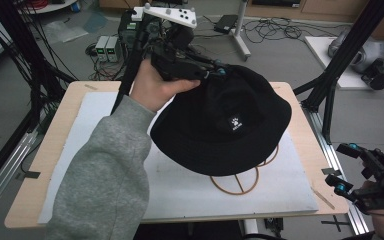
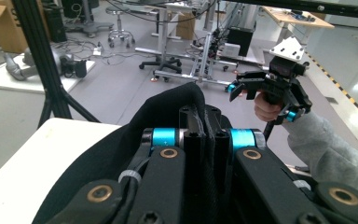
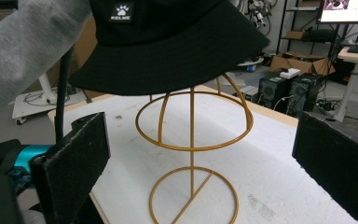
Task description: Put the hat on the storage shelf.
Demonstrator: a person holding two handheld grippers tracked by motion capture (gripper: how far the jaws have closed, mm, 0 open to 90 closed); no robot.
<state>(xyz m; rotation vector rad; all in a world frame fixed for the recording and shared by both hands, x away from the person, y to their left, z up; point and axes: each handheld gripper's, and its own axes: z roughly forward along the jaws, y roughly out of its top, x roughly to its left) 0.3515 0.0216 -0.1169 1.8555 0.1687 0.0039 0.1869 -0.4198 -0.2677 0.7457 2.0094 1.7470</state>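
One black soft fabric bucket hat (image 1: 227, 125) with white paw label, held over one gold wire dome-shaped hat stand (image 3: 192, 154) on white table mat (image 1: 180, 192); left gripper (image 1: 207, 70) clamped on rear brim; right gripper (image 1: 347, 170) spread apart, off table's right edge; hat looks light, floppy; brim edge best hold
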